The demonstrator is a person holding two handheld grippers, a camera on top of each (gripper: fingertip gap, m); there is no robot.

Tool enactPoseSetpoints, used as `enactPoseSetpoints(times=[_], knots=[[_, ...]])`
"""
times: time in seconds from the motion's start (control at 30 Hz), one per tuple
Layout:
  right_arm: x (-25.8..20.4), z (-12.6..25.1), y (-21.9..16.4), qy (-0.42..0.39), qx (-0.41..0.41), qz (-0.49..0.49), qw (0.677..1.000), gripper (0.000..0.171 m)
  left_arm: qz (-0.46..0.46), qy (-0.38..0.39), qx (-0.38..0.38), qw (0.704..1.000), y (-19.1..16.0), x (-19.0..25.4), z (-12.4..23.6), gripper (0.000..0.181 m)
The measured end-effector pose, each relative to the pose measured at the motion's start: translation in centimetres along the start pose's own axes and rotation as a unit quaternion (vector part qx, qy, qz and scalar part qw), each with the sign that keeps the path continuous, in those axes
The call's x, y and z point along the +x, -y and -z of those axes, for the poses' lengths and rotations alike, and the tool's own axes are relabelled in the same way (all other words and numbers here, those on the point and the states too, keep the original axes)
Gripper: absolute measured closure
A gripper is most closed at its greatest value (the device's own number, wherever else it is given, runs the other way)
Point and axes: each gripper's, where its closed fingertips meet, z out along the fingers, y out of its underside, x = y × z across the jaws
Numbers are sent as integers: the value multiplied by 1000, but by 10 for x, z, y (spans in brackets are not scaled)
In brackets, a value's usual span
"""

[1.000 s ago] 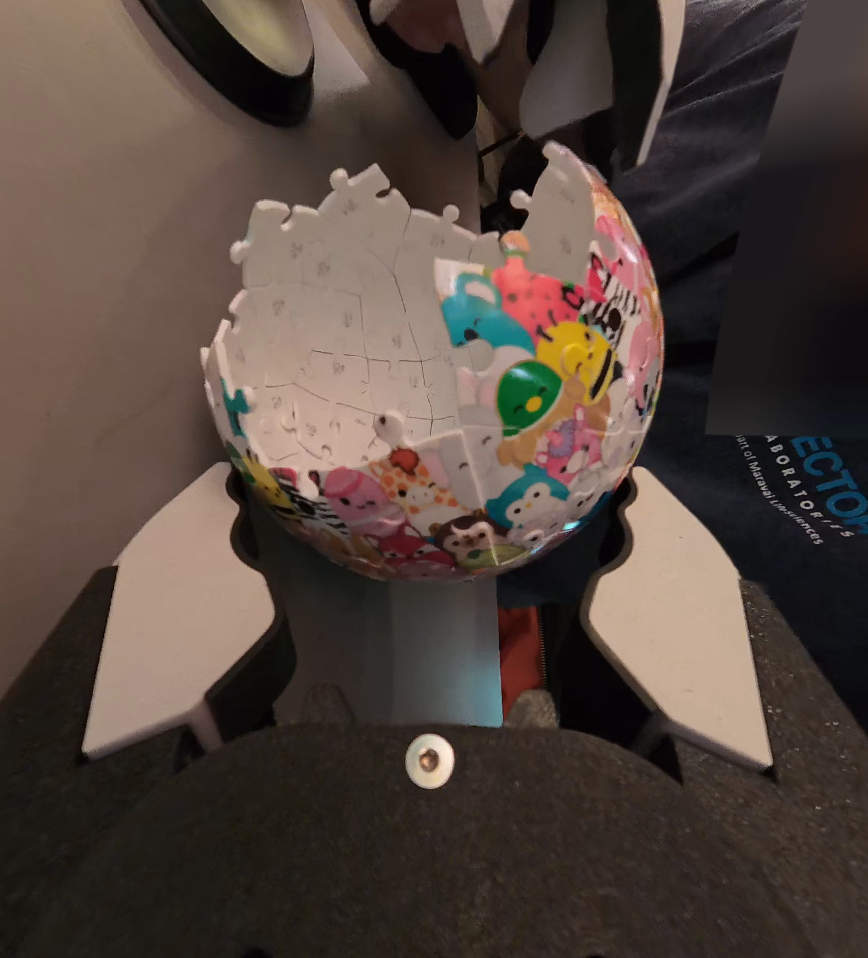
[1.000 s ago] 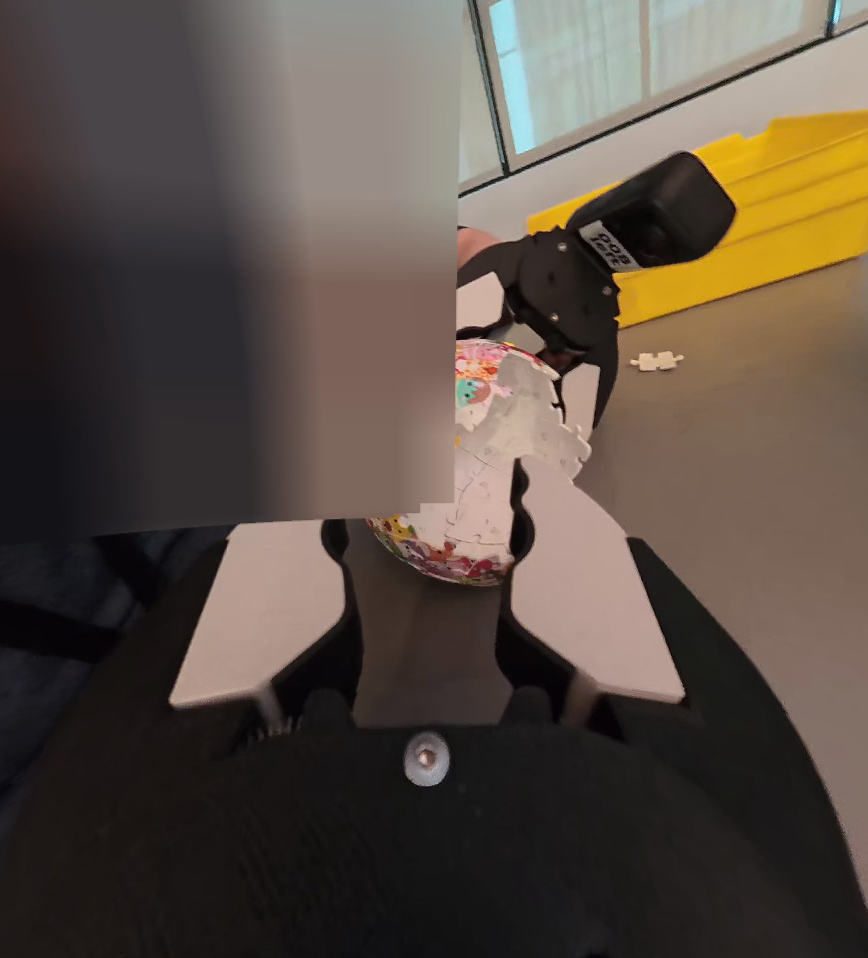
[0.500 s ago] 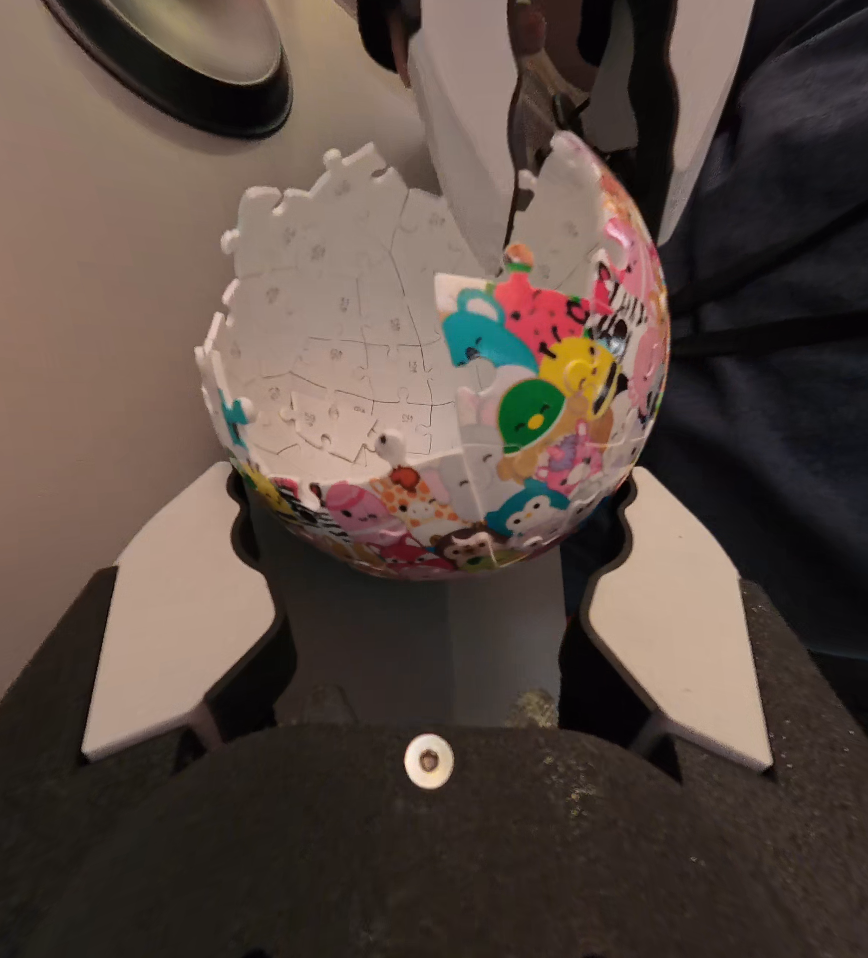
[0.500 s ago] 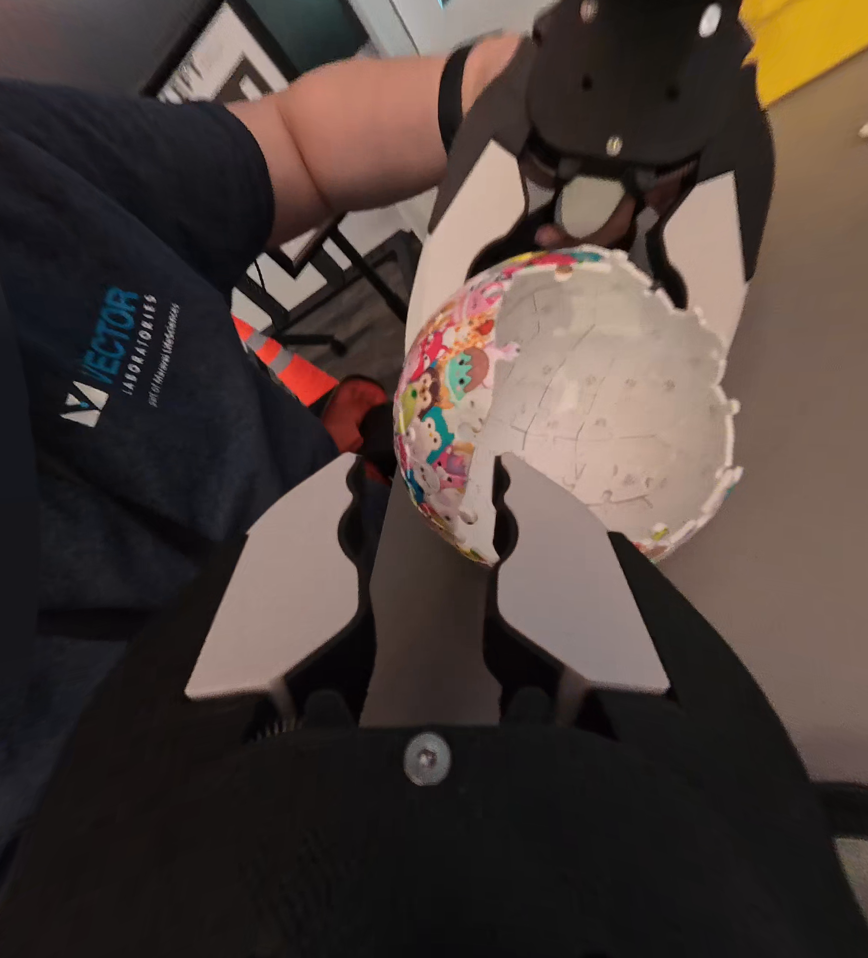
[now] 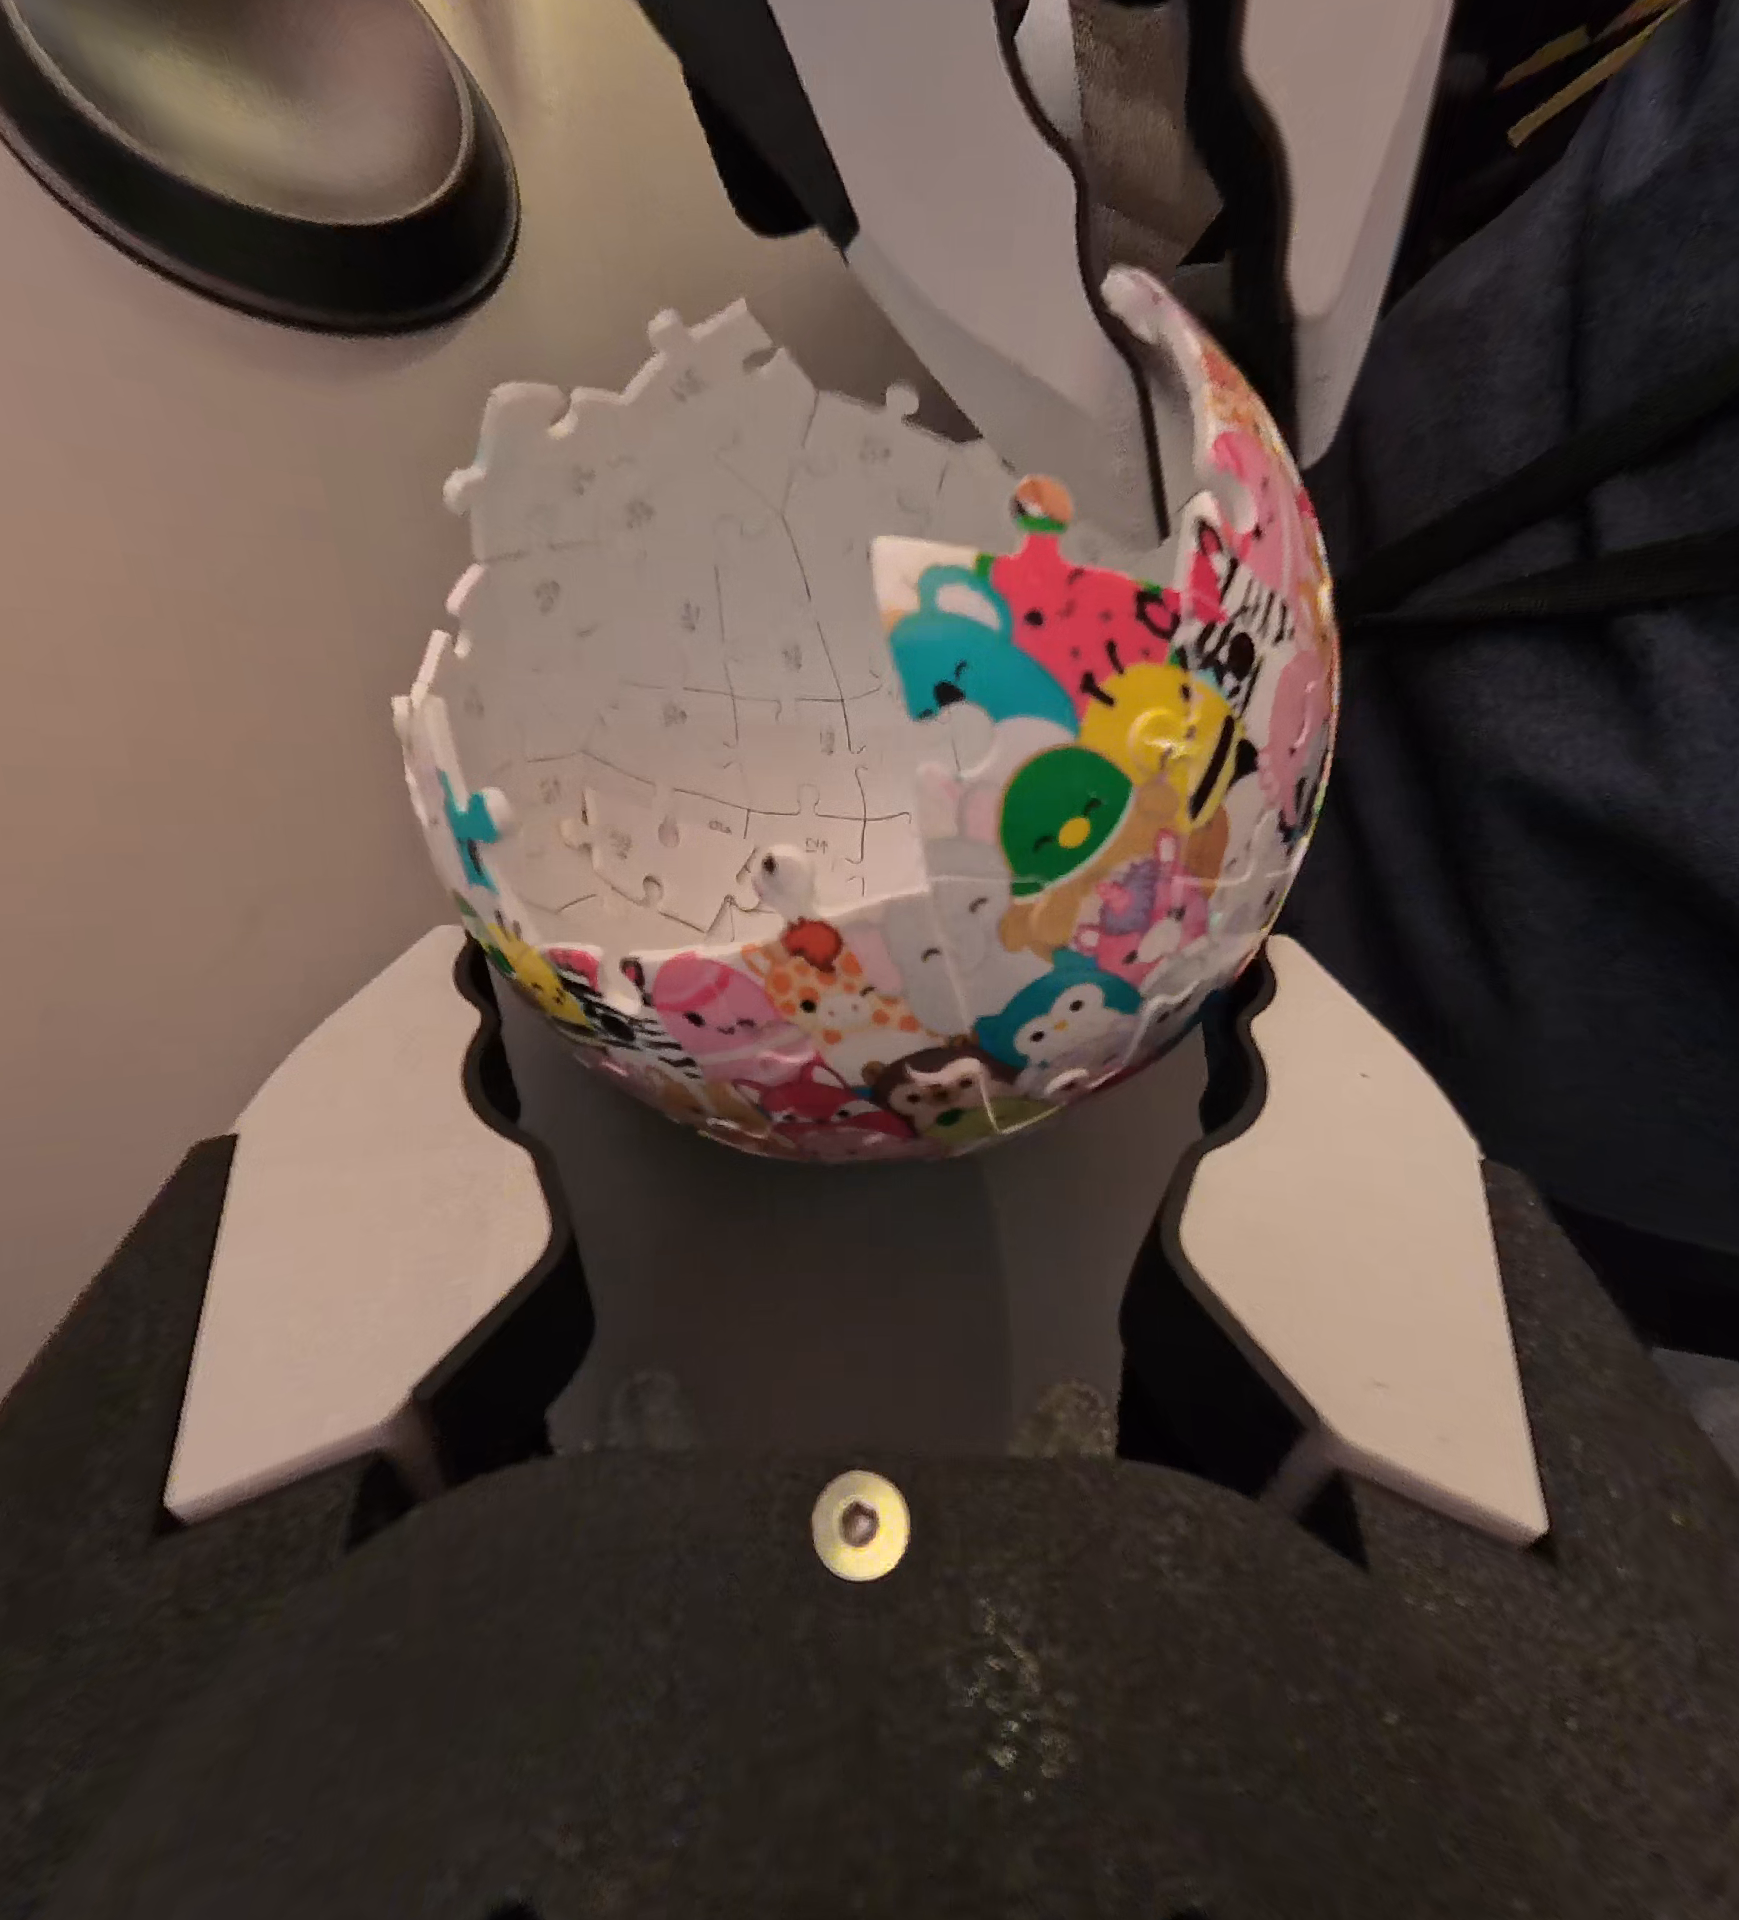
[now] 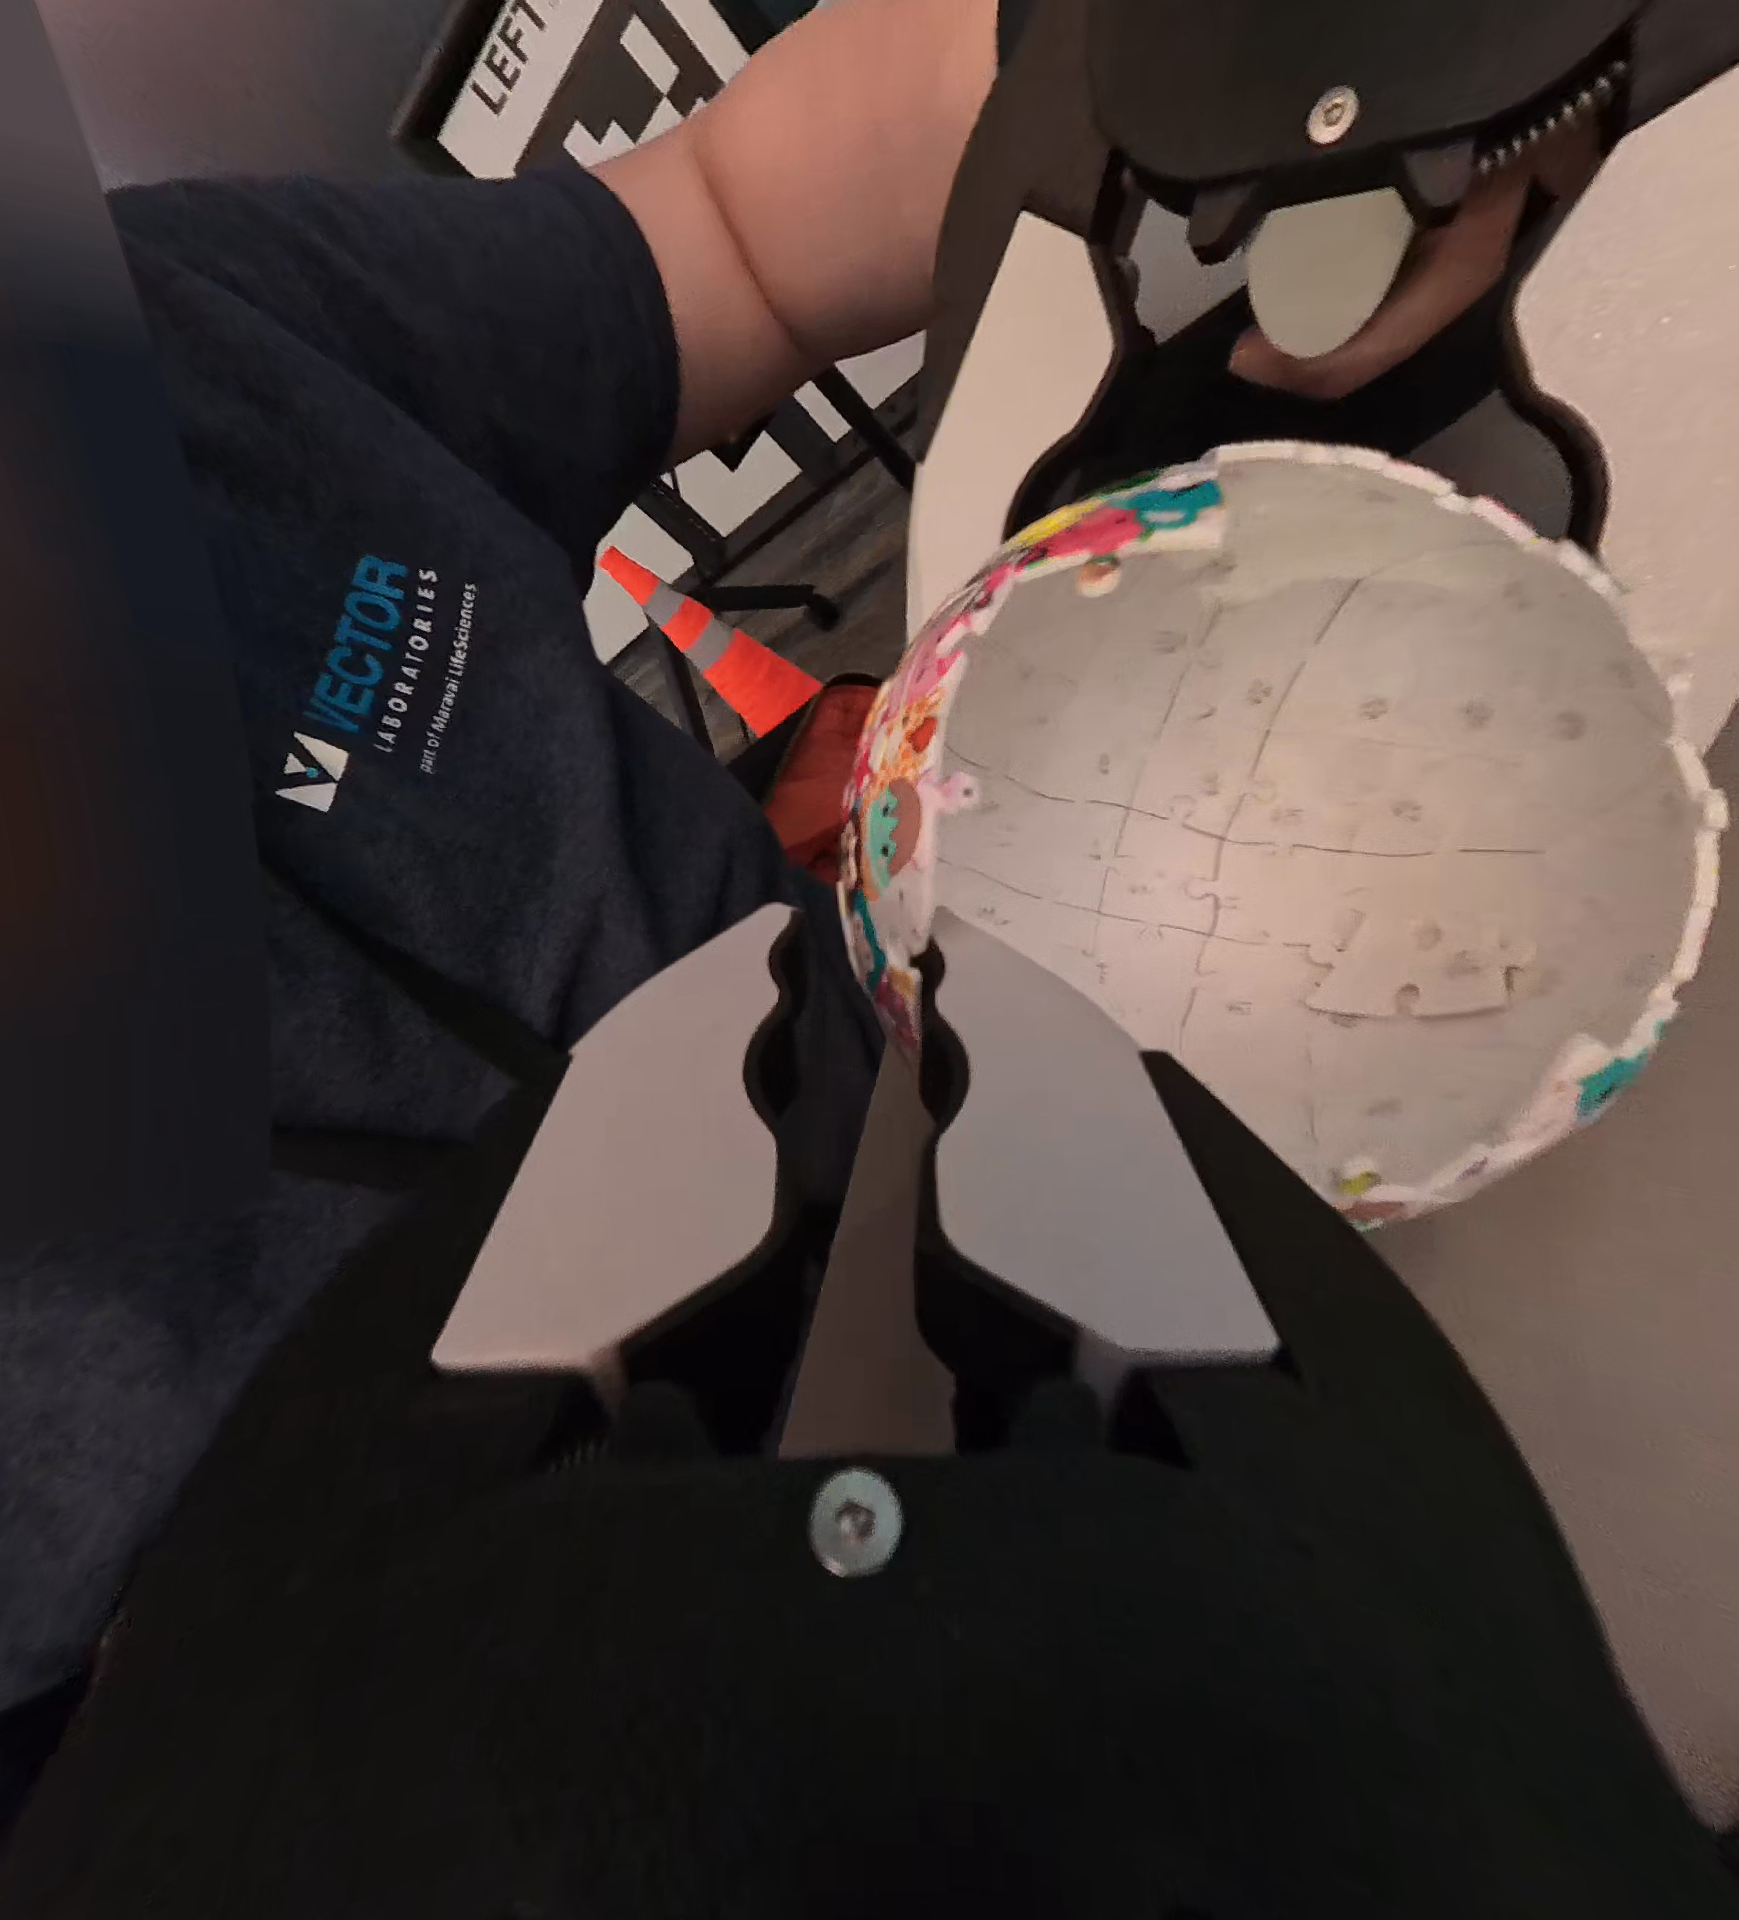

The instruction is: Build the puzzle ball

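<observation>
Above the pale table (image 5: 117, 727), your left hand-held gripper (image 5: 865, 997) cradles the half-built puzzle ball (image 5: 875, 748) between spread fingers. Your right hand-held gripper (image 6: 896, 977) seems nipped onto its open rim, ball lying ahead-right.

Hiding the underside of the puzzle ball (image 5: 875, 790) behind the left gripper (image 5: 865, 997) body. Cutting off the black-rimmed round object (image 5: 252, 177) at the top edge. Blurring the person's dark shirt (image 6: 408, 665) along the left edge.
</observation>
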Motion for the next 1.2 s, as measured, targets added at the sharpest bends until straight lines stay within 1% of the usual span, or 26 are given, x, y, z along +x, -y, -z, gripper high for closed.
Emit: enactPoseSetpoints(times=[0.1,0.3,0.53,0.63,0.77,0.87,0.97,1.0,1.03,1.2], knots=[[1,-1,-3,9,-13,-3,1000,160,-8,2,-5,1000,0,0,0,52],[1,-1,-4,14,-25,-4,1000,158,-2,-6,-1,1000,1,0,1,53],[0,-1,-4,19,-28,-11,999,163,-2,-7,1,1000,1,-1,1,54],[-3,-3,-5,26,-32,-8,999,167,0,-7,5,1000,3,-2,2,64],[-3,-3,-4,9,-41,13,999,168,10,-17,17,1000,6,-3,2,65],[-3,-3,-3,6,-35,12,999,168,17,-21,30,999,9,-3,1,61],[-2,-1,-2,2,-32,11,999,168,33,-22,48,998,12,0,-1,41],[-2,0,-1,-1,-29,12,1000,168,41,-16,55,998,12,0,-3,36],[-1,1,-1,-2,-27,11,1000,168,51,-6,63,997,13,0,-5,36],[0,4,3,6,-7,-4,1000,168,80,104,91,987,12,-13,-15,37]])
